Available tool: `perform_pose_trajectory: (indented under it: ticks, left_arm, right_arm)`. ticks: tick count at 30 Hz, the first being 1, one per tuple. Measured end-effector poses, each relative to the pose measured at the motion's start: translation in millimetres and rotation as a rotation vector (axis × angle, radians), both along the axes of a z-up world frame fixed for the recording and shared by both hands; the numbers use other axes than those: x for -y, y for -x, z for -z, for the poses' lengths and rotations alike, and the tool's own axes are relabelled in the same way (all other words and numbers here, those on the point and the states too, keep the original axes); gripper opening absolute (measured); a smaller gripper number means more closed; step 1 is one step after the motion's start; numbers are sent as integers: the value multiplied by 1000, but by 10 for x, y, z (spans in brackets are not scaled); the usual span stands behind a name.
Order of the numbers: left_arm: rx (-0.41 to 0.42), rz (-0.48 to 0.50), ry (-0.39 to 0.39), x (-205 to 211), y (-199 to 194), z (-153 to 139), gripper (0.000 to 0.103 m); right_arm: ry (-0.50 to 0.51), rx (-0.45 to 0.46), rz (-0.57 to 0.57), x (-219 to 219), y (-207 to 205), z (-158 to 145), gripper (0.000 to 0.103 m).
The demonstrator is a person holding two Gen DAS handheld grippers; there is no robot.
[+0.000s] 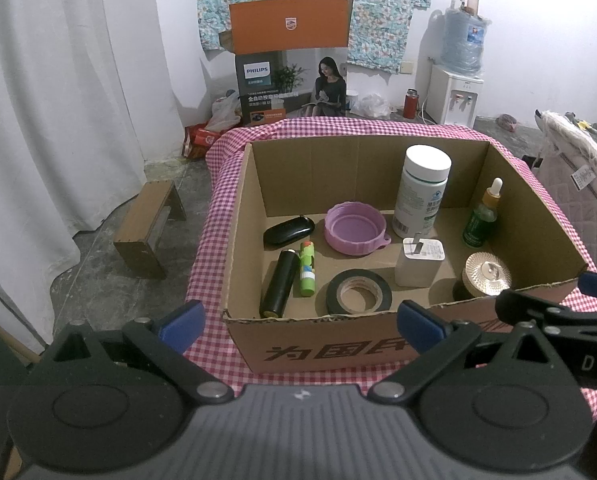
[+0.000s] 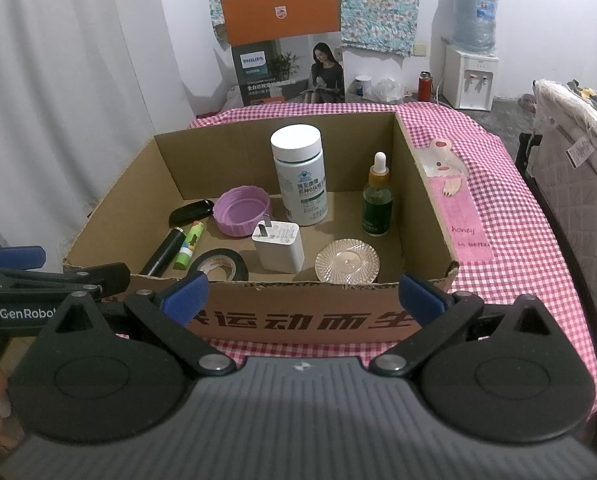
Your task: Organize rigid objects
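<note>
A: Item one, tongs?
B: Left gripper (image 1: 298, 322) and right gripper (image 2: 303, 294) are both hovering spread wide, holding nothing, just short of the cardboard box (image 2: 258, 316).
A: Contents?
B: All lying beyond the fingertips inside the box: tape roll (image 1: 358, 291) and charger (image 2: 277, 246) nearest, white bottle (image 2: 300, 176) and dropper bottle (image 2: 377, 200) standing farther back, pink lid (image 1: 354, 229) between.
A: Outside?
B: A pink card (image 2: 464, 216) is lying right of the box.

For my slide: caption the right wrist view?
Open right claw before a cardboard box of small items.
</note>
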State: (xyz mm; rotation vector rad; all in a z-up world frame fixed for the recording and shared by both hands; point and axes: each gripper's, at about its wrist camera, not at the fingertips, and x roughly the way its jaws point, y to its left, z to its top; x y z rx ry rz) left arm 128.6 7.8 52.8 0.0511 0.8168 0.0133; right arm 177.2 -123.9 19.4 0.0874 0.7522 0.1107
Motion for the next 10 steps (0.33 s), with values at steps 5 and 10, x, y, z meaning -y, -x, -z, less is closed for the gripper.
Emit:
perform_pose_trajectory:
  ticks: [5,10]
  left_arm:
    - [-1,-1,-1,-6,6,2,103]
    - [-1,-2,-1,-5,13,5,103]
  right_arm:
    - [-2,-3,2,-13,11,0,102]
    - [-3,-4,4,1,3,23,102]
